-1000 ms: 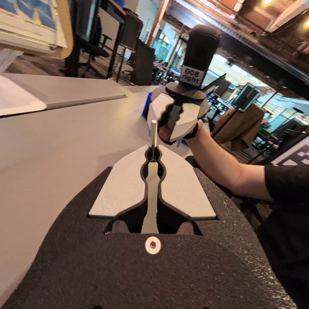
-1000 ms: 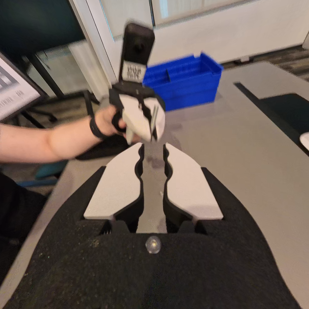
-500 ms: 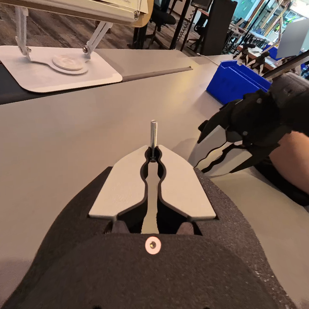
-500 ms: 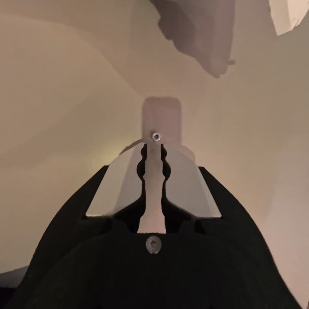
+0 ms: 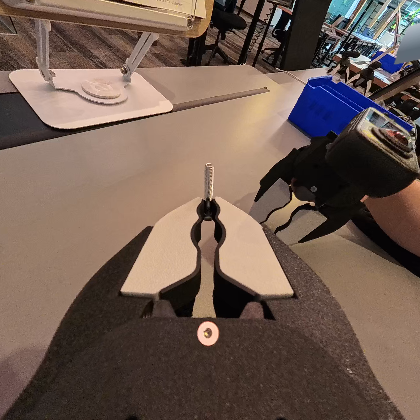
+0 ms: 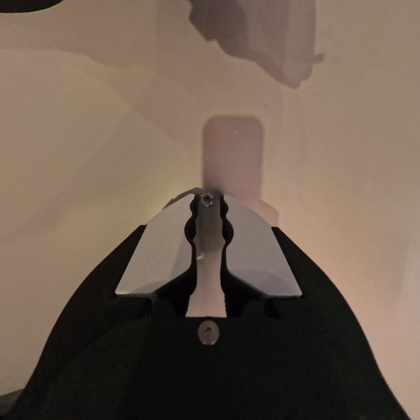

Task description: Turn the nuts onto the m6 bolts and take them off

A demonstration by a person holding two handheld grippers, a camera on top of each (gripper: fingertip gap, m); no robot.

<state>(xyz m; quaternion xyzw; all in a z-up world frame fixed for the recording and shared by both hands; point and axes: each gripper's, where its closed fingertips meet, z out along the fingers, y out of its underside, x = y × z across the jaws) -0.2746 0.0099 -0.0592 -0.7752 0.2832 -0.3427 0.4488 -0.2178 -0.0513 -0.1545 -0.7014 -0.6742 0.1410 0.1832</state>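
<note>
steel bolt [image 5: 208,181]: a threaded silver shaft is standing upright out of the left gripper [image 5: 208,205], its dark lower end sitting in the notch between the two tips; the top of the thread is bare.
nut [image 6: 205,201]: a small silver hex nut is lying flat on the table [image 6: 91,136], its hole facing up, right between the tips of the right gripper [image 6: 208,200] and nearer the left-hand fingertip [image 6: 181,209] in the right wrist view; whether that tip is touching it cannot be told.
left gripper: its pale fingers [image 5: 241,245] are pressing in on the bolt's base, pinching it, with only a narrow slot showing behind the grip.
right gripper: its tips are pointing down at the table with a gap between them wider than the nut, so the tongs are standing spread and are not clamping it; in the left wrist view this tool [image 5: 272,218] is reaching down to the tabletop just right of the left gripper, with a person's forearm [image 5: 391,222] behind it.
table: a pale grey top [image 5: 102,181] is carrying everything, and the grippers' shadows are falling across it in the right wrist view.
blue bin [image 5: 329,109]: it is sitting at the far right of the table, well apart from the bolt.
white stand [image 5: 91,100]: its flat base is resting at the far left, with angled legs rising to a tilted board.
</note>
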